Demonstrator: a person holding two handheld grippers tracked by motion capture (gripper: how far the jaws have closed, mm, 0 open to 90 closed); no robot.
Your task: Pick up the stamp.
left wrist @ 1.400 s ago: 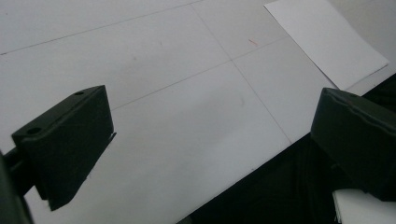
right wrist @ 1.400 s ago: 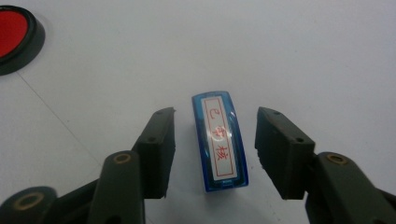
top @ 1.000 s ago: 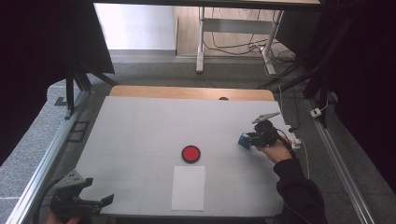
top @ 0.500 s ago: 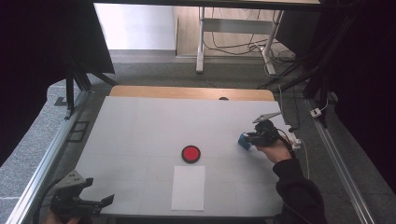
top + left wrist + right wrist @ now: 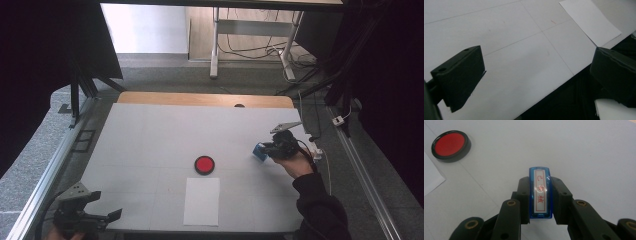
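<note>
We've got the R gripper clamped on the blue stamp, L gripper open & idle — thin grip, could tip w/ any jerk.

**Even light on the work surface, dark surround**

The pale grey tabletop is evenly and softly lit in the high view, while both sides fall into near-black. Daylight brightens the floor beyond the far edge. Shadows are faint. The blue plastic stamp with a white, red-lettered label carries a slight glare (its lettering reads a little soft). The near black claw jaws are blurred in the left gripper view.
</note>
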